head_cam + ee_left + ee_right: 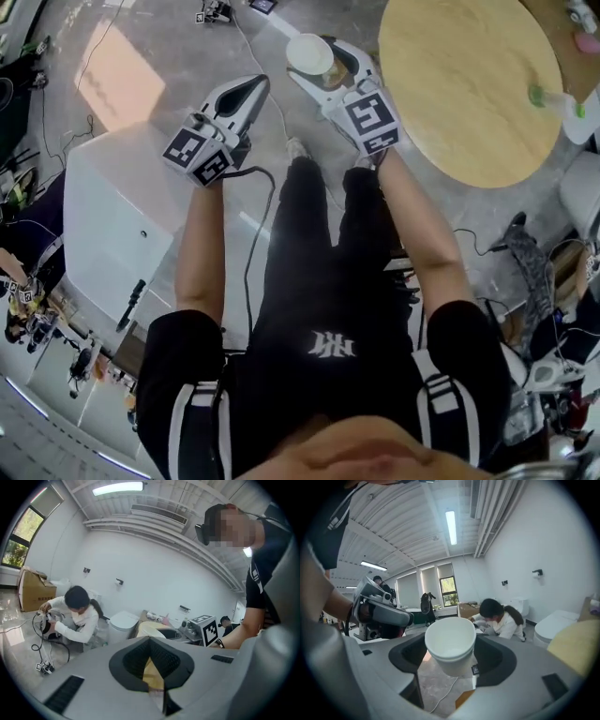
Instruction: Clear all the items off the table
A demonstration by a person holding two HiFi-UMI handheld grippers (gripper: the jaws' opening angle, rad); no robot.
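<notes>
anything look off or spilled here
Nothing stands out. The right claw is shut on a white cup, which is close to upright and looks empty, and no spill shows on the floor below it. A green-tipped item sits near the round table's edge.

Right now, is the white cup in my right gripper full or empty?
Empty: the white cup shows only bare white inside through its open mouth.

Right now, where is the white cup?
The white cup is gripped between the jaws of the right tool. It is at the top centre of the head view, over the floor just left of the round wooden table.
</notes>
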